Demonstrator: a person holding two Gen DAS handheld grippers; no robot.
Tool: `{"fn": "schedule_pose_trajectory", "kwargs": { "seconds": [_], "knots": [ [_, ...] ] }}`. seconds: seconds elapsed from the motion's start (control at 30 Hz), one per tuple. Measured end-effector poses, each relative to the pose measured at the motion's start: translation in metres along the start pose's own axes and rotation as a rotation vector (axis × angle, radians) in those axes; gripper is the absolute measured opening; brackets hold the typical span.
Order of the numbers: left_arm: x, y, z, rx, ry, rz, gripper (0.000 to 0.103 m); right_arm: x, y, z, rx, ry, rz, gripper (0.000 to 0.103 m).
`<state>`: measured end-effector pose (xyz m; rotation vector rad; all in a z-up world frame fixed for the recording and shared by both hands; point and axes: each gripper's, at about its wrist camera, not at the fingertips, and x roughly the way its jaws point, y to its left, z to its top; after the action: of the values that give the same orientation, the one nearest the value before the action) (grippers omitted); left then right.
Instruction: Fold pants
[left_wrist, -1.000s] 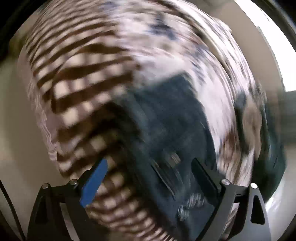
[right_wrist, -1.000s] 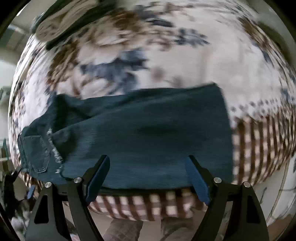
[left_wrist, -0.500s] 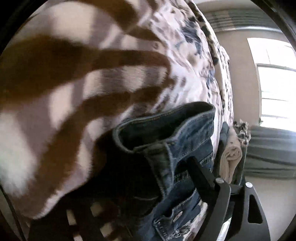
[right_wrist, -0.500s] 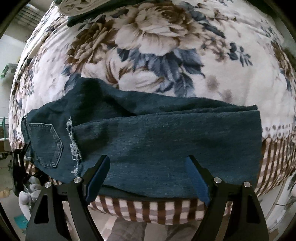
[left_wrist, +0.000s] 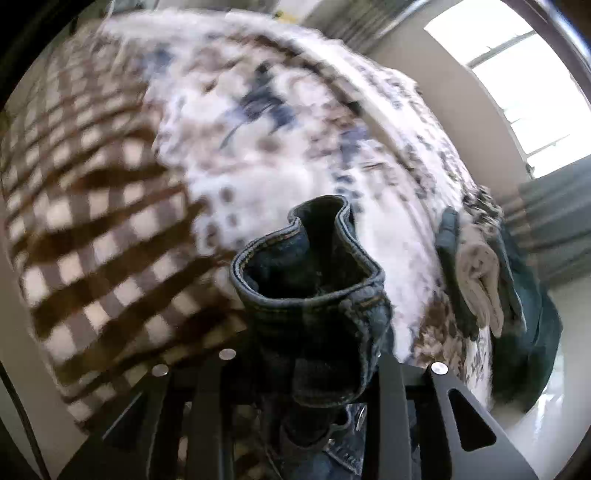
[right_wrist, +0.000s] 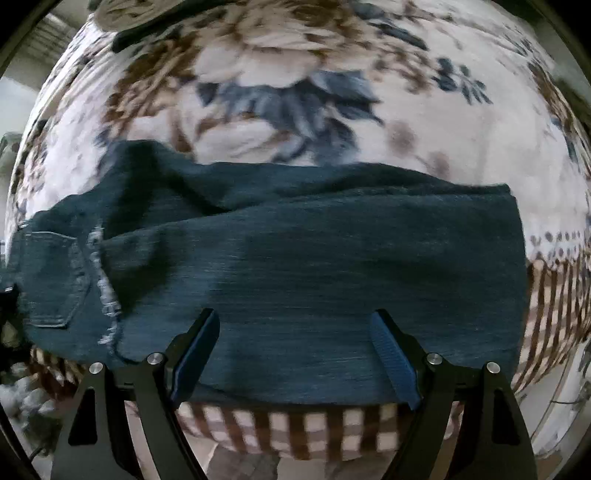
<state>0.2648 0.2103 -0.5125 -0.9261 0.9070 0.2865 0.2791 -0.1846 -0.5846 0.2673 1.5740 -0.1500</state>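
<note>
Dark blue jeans (right_wrist: 314, 266) lie folded lengthwise across the bed, back pocket (right_wrist: 51, 280) at the left. My right gripper (right_wrist: 295, 350) is open and empty, hovering over the jeans' near edge. In the left wrist view my left gripper (left_wrist: 306, 373) is shut on the jeans' waistband (left_wrist: 310, 280), which bunches up between the fingers and stands lifted above the bed.
The bed carries a floral cover (right_wrist: 295, 74) with a brown checked border (left_wrist: 92, 240). Folded clothes (left_wrist: 480, 280) are stacked at the bed's far right end in the left wrist view. A window (left_wrist: 517, 74) is behind.
My left gripper dropped onto the jeans' waistband, shut on it and lifted it. My right gripper stayed open over the jeans, drifting slightly.
</note>
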Motion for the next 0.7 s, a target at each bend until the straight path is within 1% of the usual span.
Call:
{"fn": "schedule_pose_trajectory", "kwargs": {
  "seconds": [0.07,0.17,0.2,0.23,0.3,0.33,0.37,0.4,0.47,0.5,0.63,0.7],
  "knots": [
    [-0.015,-0.021,-0.003,0.062,-0.024,-0.02,0.025,0.002,-0.01,-0.002,0.018,-0.004,0.013,0.085],
    [-0.044,-0.067,-0.015,0.18,-0.067,-0.056,0.025,0.002,-0.024,-0.005,0.037,-0.008,0.035,0.085],
    [-0.05,-0.083,-0.02,0.213,-0.074,-0.063,0.025,0.002,-0.029,-0.006,0.04,-0.007,0.041,0.085],
    [-0.055,-0.094,-0.026,0.235,-0.07,-0.088,0.024,0.002,-0.034,-0.006,0.04,-0.008,0.044,0.085],
    [-0.065,-0.127,-0.045,0.325,-0.07,-0.086,0.024,0.001,-0.043,-0.006,0.023,-0.016,0.016,0.085],
    [-0.067,-0.14,-0.054,0.359,-0.062,-0.096,0.024,-0.001,-0.047,-0.006,0.002,-0.025,-0.036,0.085],
    [-0.068,-0.152,-0.063,0.393,-0.055,-0.097,0.024,-0.003,-0.051,-0.005,-0.013,-0.034,-0.08,0.085],
    [-0.066,-0.168,-0.079,0.45,-0.042,-0.081,0.024,-0.006,-0.055,-0.005,-0.029,-0.045,-0.115,0.085],
    [-0.062,-0.186,-0.1,0.511,-0.011,-0.084,0.024,-0.011,-0.065,-0.005,-0.051,-0.066,-0.169,0.085],
    [-0.058,-0.198,-0.117,0.554,0.006,-0.07,0.024,-0.012,-0.07,-0.005,-0.061,-0.072,-0.194,0.085],
    [-0.035,-0.231,-0.169,0.713,0.074,-0.053,0.023,-0.02,-0.1,-0.006,-0.06,-0.09,-0.236,0.085],
    [-0.021,-0.244,-0.205,0.827,0.099,-0.024,0.023,-0.023,-0.121,-0.005,-0.032,-0.095,-0.235,0.085]
  ]
}}
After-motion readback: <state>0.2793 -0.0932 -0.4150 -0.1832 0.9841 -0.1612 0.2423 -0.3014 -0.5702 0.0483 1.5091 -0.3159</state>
